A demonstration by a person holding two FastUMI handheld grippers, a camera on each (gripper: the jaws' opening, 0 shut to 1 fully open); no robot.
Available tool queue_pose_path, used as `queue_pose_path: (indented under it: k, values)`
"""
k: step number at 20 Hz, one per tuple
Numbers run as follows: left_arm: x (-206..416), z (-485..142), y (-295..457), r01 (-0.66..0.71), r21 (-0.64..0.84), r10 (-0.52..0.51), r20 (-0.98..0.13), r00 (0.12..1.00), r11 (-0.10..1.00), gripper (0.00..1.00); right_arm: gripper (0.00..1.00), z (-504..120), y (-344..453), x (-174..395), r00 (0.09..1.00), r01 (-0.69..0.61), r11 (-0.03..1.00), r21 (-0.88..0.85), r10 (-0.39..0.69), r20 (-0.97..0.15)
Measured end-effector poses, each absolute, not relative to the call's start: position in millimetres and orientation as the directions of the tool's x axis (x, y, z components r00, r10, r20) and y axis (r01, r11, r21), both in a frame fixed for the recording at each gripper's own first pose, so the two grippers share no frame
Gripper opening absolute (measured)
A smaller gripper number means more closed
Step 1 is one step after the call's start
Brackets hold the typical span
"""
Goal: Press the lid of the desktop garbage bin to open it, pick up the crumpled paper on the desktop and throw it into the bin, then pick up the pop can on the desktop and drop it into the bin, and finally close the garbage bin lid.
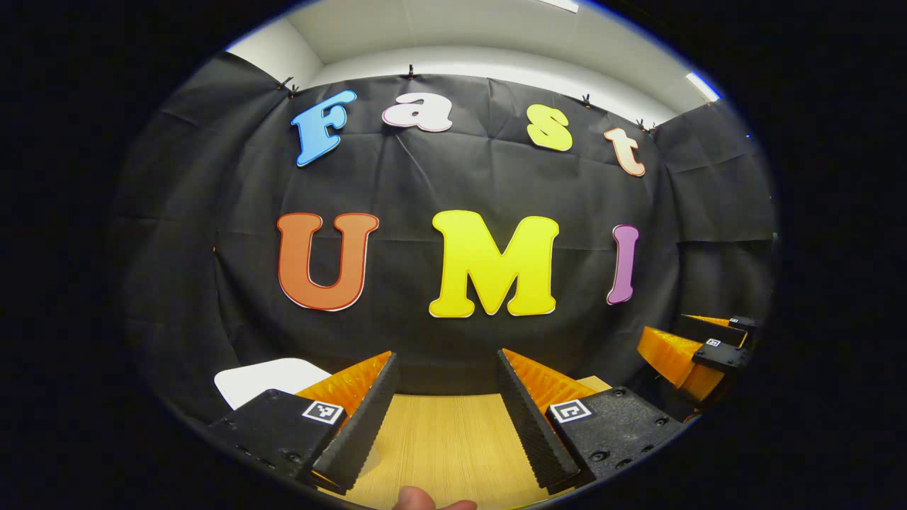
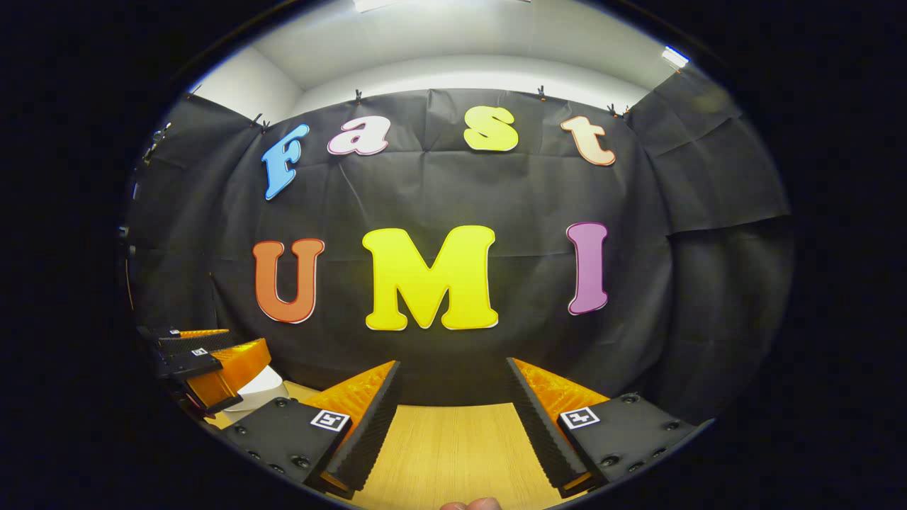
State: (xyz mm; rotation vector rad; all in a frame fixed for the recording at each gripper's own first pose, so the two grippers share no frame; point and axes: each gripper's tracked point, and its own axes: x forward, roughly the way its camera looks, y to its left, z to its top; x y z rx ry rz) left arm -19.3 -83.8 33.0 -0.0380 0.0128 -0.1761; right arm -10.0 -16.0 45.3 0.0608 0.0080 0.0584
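Both the left gripper (image 1: 446, 407) and right gripper (image 2: 453, 414) hover with jaws spread and empty above the pale wooden counter (image 1: 439, 439); a white rounded object (image 1: 266, 379), probably the bin's lid, sits near the left one. Paper and can lie unseen, so a blind reach risks knocking them.

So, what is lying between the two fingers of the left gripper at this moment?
Nothing is held there. In the left gripper view, the left gripper stands open, and between its fingers only bare wooden table shows, up to the black cloth wall.
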Motion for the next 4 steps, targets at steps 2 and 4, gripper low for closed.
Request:
queue_pose_path:
  k: [2, 4]
  values:
    - [-18.8, 34.4, -83.1, 0.172, -0.036, -0.172, -0.007, 0.985, 0.984, 0.90, 0.90, 43.1, -16.0, -8.0, 0.998, -0.057, 0.997, 0.053, 0.057, -0.009]
    - [-17.2, 33.0, -85.1, 0.173, -0.035, -0.173, -0.013, 0.985, 0.984, 0.82, 0.92, 42.2, -15.5, -7.9, 0.998, -0.060, 0.997, 0.058, 0.061, -0.012]
